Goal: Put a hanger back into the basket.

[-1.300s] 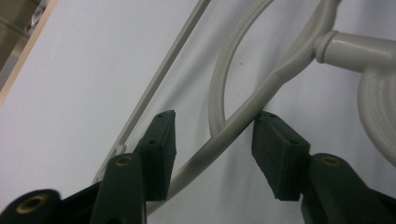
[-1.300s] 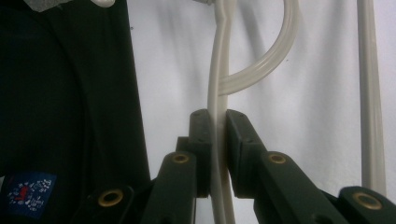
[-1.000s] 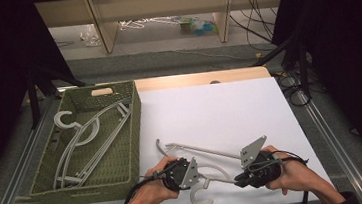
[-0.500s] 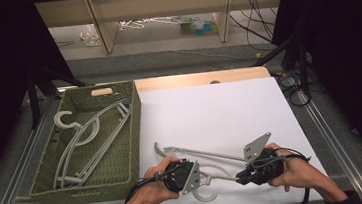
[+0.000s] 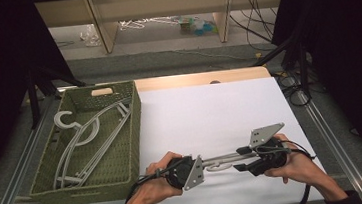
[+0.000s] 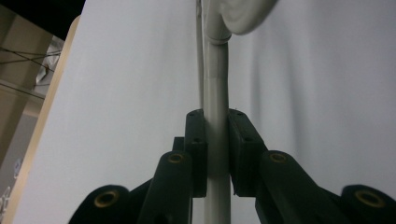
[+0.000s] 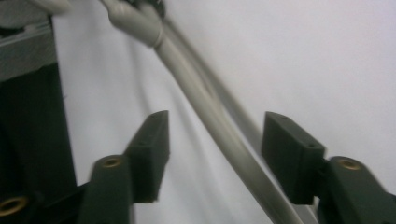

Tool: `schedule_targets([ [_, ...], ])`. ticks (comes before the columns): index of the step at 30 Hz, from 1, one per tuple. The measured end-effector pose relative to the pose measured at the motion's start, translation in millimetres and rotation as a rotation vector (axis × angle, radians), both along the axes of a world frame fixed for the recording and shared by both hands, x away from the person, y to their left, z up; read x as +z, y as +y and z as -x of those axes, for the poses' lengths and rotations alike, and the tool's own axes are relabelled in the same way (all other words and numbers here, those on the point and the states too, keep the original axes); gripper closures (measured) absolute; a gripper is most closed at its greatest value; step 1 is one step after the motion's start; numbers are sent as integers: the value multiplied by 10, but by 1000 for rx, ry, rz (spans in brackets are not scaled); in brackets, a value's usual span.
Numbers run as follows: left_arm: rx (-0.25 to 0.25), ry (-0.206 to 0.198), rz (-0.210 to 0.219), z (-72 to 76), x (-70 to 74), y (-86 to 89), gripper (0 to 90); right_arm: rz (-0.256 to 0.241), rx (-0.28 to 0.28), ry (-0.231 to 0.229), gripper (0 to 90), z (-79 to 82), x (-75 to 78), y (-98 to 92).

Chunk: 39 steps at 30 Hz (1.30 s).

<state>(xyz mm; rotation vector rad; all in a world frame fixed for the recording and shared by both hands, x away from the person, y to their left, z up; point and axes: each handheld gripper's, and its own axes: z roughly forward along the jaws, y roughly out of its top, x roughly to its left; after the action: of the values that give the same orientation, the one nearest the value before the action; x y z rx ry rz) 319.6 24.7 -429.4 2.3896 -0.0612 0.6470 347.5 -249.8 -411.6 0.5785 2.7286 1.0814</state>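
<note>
Right now the left hand-held gripper [image 5: 199, 169] is clamped on a thin arm of the grey plastic hanger [image 5: 223, 158], which sits near the front edge of the table [image 5: 210, 114], between the two hands; the left gripper view shows the bar pinched square between both pads [image 6: 195, 149]. The right hand-held gripper [image 5: 239, 167] has its jaws spread wide with the hanger's bar [image 7: 219, 126] running between them, not touching either pad. The hanger looks light and stiff, smooth plastic, likely slippery on a round bar, so grip a straight stretch of arm rather than the curved hook; a one-sided hold will probably let it swing. Thin bars may flex or snap if twisted. Front table edge is close under the hands. The white top beyond is open. To the left, the woven green basket [image 5: 131, 137] already holds more hangers [image 5: 89, 133]; its wall must be cleared on entry.
</note>
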Motion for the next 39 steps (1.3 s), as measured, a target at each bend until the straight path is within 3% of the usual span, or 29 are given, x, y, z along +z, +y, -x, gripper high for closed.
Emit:
schedule_targets([
  [2, 12, 11, -8, -6, 13, 4, 793, -10, -24, -10, 370, 0, 14, 1],
  [7, 96, 84, 83, -58, 81, 42, 793, -95, -122, -77, 303, -21, 111, -56],
  [8, 118, 95, 97, -65, 114, 56, 793, -95, -122, -77, 303, -21, 111, -56],
  [13, 238, 231, 217, -141, 261, 170, 793, -151, -156, -92, 292, -3, 167, -73],
  [16, 268, 266, 268, -169, 315, 239, 793, -214, -177, -137, 285, 27, 246, -89],
  [19, 284, 300, 318, -162, 361, 293, 793, -223, -184, -146, 283, 51, 269, -94],
  [24, 325, 330, 356, -116, 440, 371, 793, -242, -181, -119, 283, 86, 216, -87],
  [26, 342, 355, 389, -98, 504, 427, 793, -230, -158, -96, 270, 124, 146, -61],
  [27, 355, 384, 432, -87, 556, 471, 793, -226, -156, -97, 268, 136, 130, -54],
  [30, 368, 393, 457, -81, 634, 541, 793, -223, -144, -77, 268, 173, 84, -32],
  [33, 391, 413, 520, -49, 814, 684, 793, -214, -129, -66, 264, 203, 27, -17],
  [34, 391, 413, 520, -49, 814, 684, 793, -214, -129, -66, 264, 203, 27, -17],
  [39, 405, 438, 598, -30, 1042, 893, 793, -218, -133, -51, 256, 211, -14, -26],
])
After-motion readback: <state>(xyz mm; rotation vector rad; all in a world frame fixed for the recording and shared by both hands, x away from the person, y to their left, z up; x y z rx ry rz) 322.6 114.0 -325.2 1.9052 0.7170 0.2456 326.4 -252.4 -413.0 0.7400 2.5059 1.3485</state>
